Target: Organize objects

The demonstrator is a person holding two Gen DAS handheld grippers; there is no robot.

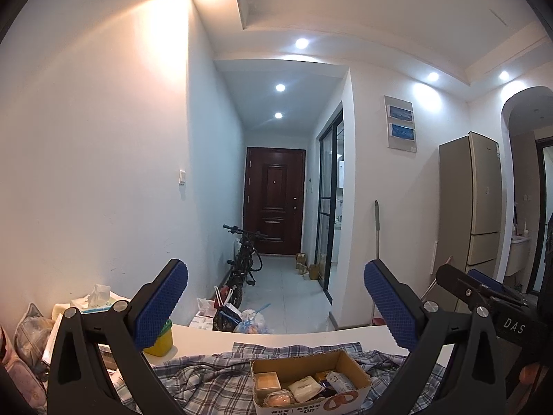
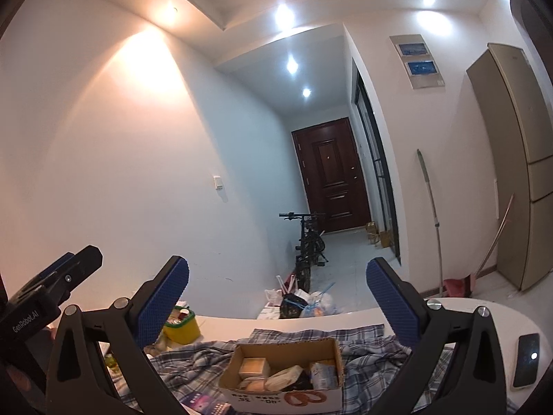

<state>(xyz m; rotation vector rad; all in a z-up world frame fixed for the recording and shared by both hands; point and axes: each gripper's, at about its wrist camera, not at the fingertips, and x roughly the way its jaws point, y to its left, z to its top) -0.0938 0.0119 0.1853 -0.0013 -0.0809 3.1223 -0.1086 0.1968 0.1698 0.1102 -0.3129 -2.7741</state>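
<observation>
An open cardboard box (image 1: 349, 363) (image 2: 331, 349) holding several small wrapped packets and a small square box sits on a plaid cloth (image 1: 207, 373) (image 2: 373, 356) on a white table (image 1: 311, 337) (image 2: 228, 328). My left gripper (image 1: 276, 307) is raised above the table, pointing level down the hallway, open with nothing between its blue pads. My right gripper (image 2: 278, 304) is likewise raised, level and open, and empty. Each gripper shows at the edge of the other's view, the right one (image 1: 484, 294) and the left one (image 2: 52, 283).
A yellow-green container (image 1: 159, 340) (image 2: 183, 325) stands at the table's left, with a tissue pack (image 1: 93, 301) and bags behind it. A dark phone (image 2: 527, 359) lies at the table's right. Beyond are floor bags (image 1: 242, 318), a bicycle (image 1: 245, 259), a fridge (image 1: 473, 200) and a broom (image 2: 432, 214).
</observation>
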